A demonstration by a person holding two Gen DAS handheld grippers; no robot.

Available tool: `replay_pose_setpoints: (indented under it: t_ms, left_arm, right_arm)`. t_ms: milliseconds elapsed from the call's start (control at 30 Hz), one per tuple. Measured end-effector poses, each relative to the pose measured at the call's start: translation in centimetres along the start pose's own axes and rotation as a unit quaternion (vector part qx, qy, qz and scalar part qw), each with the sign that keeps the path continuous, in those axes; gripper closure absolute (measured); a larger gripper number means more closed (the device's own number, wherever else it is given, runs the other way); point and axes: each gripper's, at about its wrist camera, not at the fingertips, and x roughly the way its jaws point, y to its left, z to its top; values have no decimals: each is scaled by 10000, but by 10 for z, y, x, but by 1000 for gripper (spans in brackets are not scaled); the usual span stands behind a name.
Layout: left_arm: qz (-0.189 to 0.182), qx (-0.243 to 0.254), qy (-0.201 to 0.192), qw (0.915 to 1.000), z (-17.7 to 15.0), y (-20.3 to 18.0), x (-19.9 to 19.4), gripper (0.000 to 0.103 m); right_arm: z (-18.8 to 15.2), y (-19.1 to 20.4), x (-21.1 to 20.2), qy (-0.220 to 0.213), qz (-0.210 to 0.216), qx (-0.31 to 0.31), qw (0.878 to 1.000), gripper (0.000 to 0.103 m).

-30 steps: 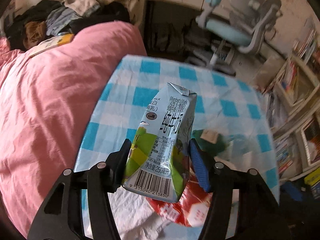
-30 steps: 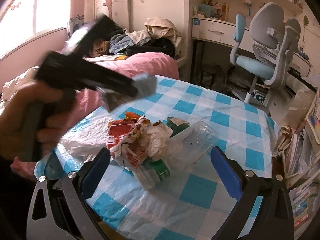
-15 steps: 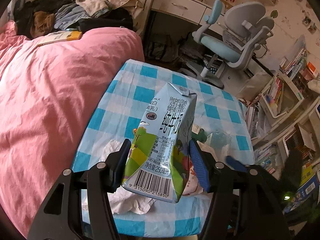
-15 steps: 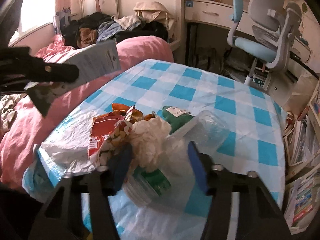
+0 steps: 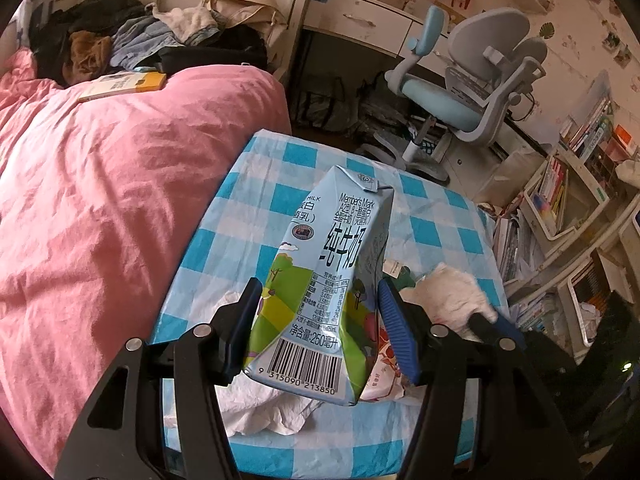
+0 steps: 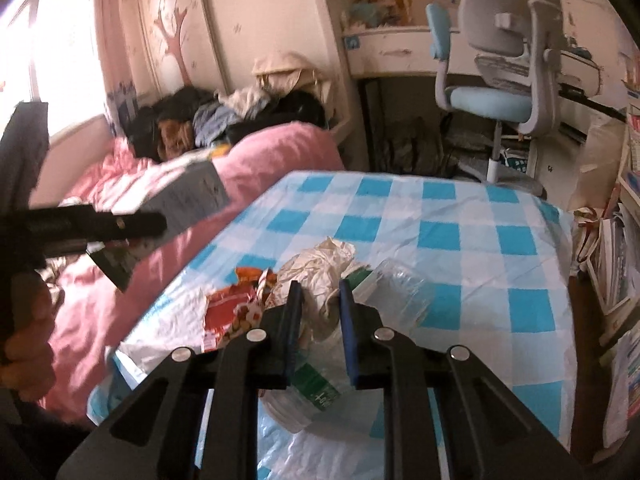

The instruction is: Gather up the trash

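My left gripper (image 5: 318, 300) is shut on a light blue milk carton (image 5: 324, 280) and holds it above the near edge of the checked table (image 5: 360, 168). It also shows at the left of the right wrist view, where the carton (image 6: 188, 196) hangs over the pink bed. My right gripper (image 6: 320, 300) is shut on a crumpled white tissue (image 6: 320, 264) in the trash pile. The pile holds a red snack wrapper (image 6: 230, 308), a clear plastic bottle with a green label (image 6: 384, 284) and a white plastic bag (image 5: 272, 404). The tissue (image 5: 452, 292) also shows in the left wrist view.
A pink bed (image 5: 100, 200) with clothes (image 5: 140, 40) and a book (image 5: 124, 84) lies left of the table. A blue-grey desk chair (image 5: 472, 92) and a desk (image 5: 360, 20) stand behind. Bookshelves (image 5: 572, 200) line the right side.
My right gripper moved down onto the trash pile and closed from wide open onto the white tissue. My left gripper rose and drew back with the milk carton still held.
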Motion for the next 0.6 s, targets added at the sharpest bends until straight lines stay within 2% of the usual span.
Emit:
replay_pose_setpoints:
  t_ms: [167,333,433,600]
  left_arm:
    - [12,32,-13,10000,-1,-2,0,46]
    - [-14,87,-73,9999,-1,-5,-2,46]
    - [5,150,-107,9998,-1,-7,-3,46]
    - [42,213,-187,9996,-2,-7,-6,46]
  right_arm:
    - [4,-7,-13,-167,145,128,9997,84]
    - [2,-10,-24,-154,294,115,9994,84]
    - [-2,-7,-33,-71,452,23,9989,84]
    - [-20,9,-45,335,865,-343,9951,84]
